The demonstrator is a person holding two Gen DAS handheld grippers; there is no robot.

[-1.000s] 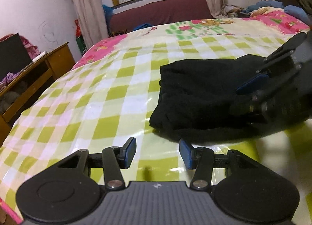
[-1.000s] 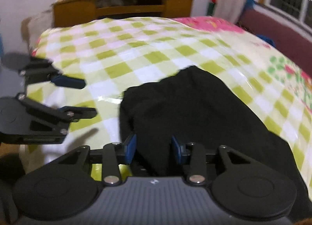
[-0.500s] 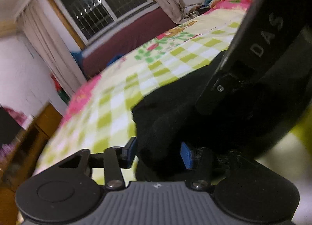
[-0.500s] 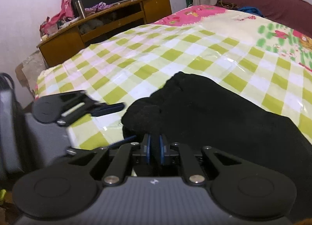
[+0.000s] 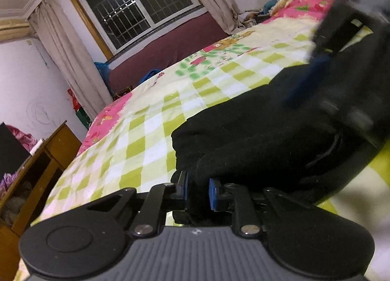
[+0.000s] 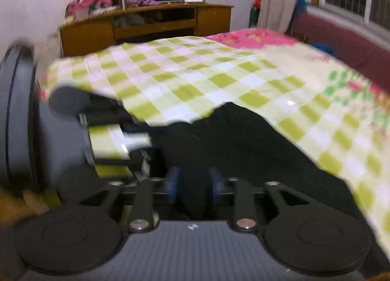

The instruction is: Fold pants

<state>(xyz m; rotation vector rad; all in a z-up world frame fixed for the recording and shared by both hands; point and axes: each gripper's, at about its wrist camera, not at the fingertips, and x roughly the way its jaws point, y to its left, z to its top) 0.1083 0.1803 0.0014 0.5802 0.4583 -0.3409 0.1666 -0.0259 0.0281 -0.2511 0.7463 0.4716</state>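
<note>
The black pants (image 5: 256, 134) are lying on the checked bed (image 5: 151, 122), already bunched into a thick stack. You're working both grippers at its near corner. Your left gripper (image 5: 198, 193) is closing its jaws, w/ a fold of the near edge between the pads. Your right gripper (image 6: 193, 184) is opening, cloth still between its jaws. The stack's long axis is running away and to the right of both; the left is gaining grip.
</note>
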